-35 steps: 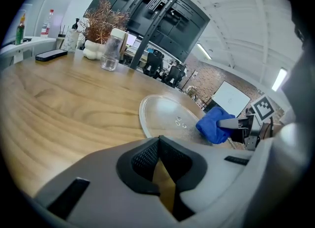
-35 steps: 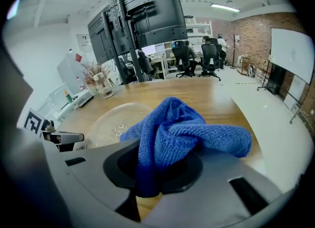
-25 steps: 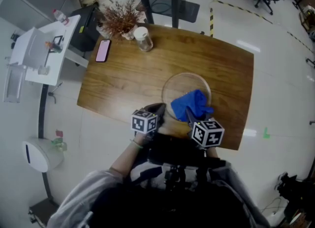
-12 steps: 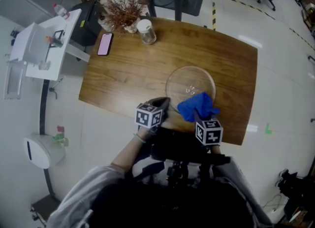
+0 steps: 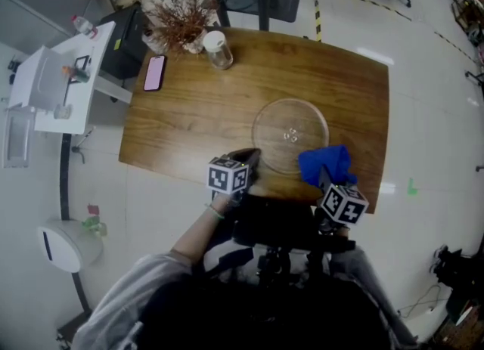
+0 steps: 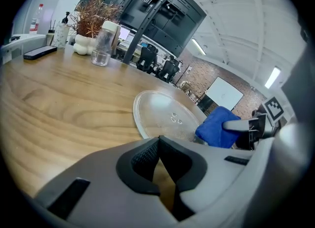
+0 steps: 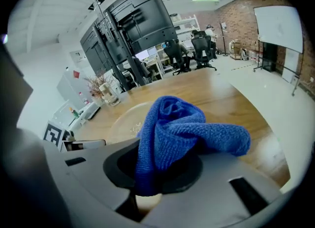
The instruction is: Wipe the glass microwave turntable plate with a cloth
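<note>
**Cloth pinched, plate just ahead**

My right gripper point(image 7: 150, 173) has its jaws clamped on the blue cloth point(image 7: 182, 133), which bunches up above them. The glass plate point(image 7: 123, 118) lies just ahead and left of those jaws, on the table point(image 7: 231, 99). My left gripper point(image 6: 158, 160) has its jaws pressed together on nothing, with the plate just beyond. I'd lay the cloth flat on the glass and sweep gently, steadying the rim.
</note>
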The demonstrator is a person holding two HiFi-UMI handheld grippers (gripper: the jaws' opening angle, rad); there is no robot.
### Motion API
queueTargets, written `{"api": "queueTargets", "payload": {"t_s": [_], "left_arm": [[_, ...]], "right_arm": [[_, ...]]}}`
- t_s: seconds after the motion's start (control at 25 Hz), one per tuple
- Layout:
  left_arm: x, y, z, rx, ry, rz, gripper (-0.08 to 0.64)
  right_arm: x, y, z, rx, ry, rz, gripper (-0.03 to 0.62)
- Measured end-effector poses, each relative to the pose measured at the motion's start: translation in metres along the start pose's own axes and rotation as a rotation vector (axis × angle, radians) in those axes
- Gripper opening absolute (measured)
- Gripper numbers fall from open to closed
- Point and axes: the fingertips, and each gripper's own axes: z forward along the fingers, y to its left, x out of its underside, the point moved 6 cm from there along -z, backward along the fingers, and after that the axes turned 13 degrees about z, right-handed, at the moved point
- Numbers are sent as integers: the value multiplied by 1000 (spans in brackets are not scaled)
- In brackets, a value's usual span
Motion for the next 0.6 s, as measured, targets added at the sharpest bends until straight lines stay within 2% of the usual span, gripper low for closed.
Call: {"api": "queueTargets", "payload": {"t_s": [0.08, 0.28, 0.44, 0.6], "left_arm": [[1, 1, -2, 8, -2, 12, 0], [-4, -5, -12, 25, -78, 118, 0], [-19, -9, -19, 65, -161, 96, 0], [-41, -28, -27, 105, -238, 110, 0]], "right_arm": [[-1, 10, -6, -20, -32, -1, 78], [-1, 21, -33, -15, -107, 40, 78], [8, 25, -45, -29, -137, 95, 78], [18, 26, -57, -35, -138, 80, 78]]}}
